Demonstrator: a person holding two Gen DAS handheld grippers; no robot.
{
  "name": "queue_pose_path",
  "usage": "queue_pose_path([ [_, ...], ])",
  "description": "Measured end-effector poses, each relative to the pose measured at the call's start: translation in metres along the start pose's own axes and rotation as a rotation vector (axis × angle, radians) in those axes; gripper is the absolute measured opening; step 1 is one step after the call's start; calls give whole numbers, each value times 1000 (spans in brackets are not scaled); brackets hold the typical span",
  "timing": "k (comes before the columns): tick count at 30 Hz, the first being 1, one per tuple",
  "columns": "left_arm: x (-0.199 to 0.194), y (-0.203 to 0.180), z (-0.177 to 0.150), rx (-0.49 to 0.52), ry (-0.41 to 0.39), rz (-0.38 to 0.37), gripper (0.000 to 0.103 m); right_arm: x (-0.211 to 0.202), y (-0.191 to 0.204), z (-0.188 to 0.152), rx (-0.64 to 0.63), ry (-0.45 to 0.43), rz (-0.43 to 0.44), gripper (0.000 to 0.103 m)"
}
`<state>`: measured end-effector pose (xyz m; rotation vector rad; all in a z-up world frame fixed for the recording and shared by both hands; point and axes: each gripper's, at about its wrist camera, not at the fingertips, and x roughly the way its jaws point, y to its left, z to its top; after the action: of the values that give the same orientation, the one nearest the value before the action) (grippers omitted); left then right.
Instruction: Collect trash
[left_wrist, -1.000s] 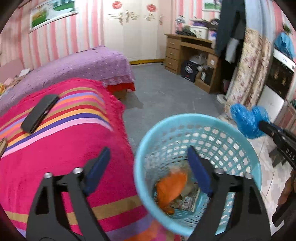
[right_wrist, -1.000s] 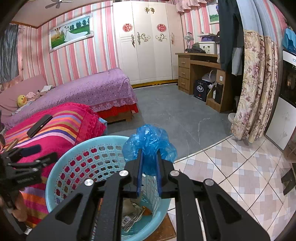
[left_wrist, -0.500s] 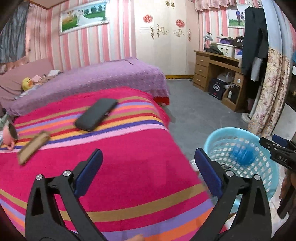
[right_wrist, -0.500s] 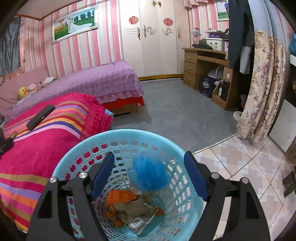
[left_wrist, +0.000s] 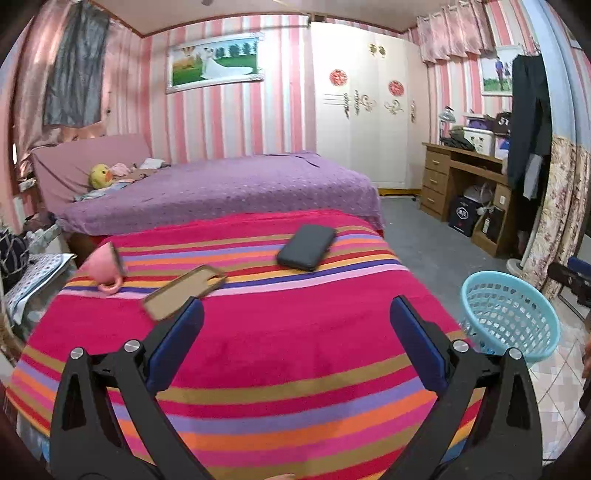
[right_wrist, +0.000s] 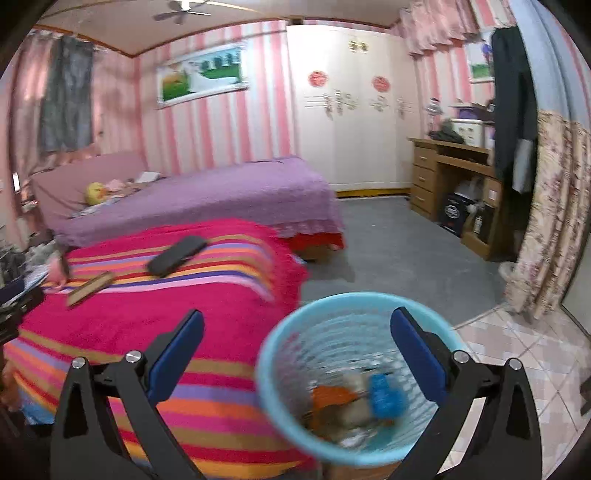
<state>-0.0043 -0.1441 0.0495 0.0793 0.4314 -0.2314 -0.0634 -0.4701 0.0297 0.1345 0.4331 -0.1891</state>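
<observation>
The left gripper (left_wrist: 295, 341) was held wide open above the striped pink, orange and purple blanket (left_wrist: 280, 332), with nothing between its blue-padded fingers (left_wrist: 173, 345). On that blanket a black rectangular phone (left_wrist: 306, 246), a flat brown-framed case (left_wrist: 183, 291) and a pink ceramic cup (left_wrist: 105, 264) lying on its side were seen, each apart from the others. To the right of the blanket, on the floor, the light-blue plastic mesh basket (left_wrist: 508, 315) was standing upright.

The right gripper (right_wrist: 295, 343) was seen over the basket (right_wrist: 280, 373) — its jaws were opening, already spread wide, and nothing was gripped between them. Inside the basket the trash was lying: a crumpled blue plastic bag (right_wrist: 384, 397), an orange wrapper (right_wrist: 330, 397) beside it, and some pale paper scraps (right_wrist: 354, 410), blurred. The blue bag was resting among the other pieces at the bottom — clear of the pads. A purple-covered bed (right_wrist: 207, 199) was seen behind the striped blanket.
</observation>
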Motion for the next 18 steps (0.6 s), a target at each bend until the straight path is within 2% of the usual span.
queue_pose_path([
  [5, -21, 24, -29, -27, 26, 9, 97, -18, 49, -29, -27, -21, 3, 98],
  [9, -28, 28, -50, 1, 25, 31, 97, -20, 77, -43, -72, -31, -5, 98],
  [13, -27, 29, -61, 24, 10, 52, 98, -27, 91, -51, -84, -46, 6, 98],
  [18, -22, 31, -60, 13, -2, 48, 98, -24, 98, -54, -87, -51, 0, 98],
])
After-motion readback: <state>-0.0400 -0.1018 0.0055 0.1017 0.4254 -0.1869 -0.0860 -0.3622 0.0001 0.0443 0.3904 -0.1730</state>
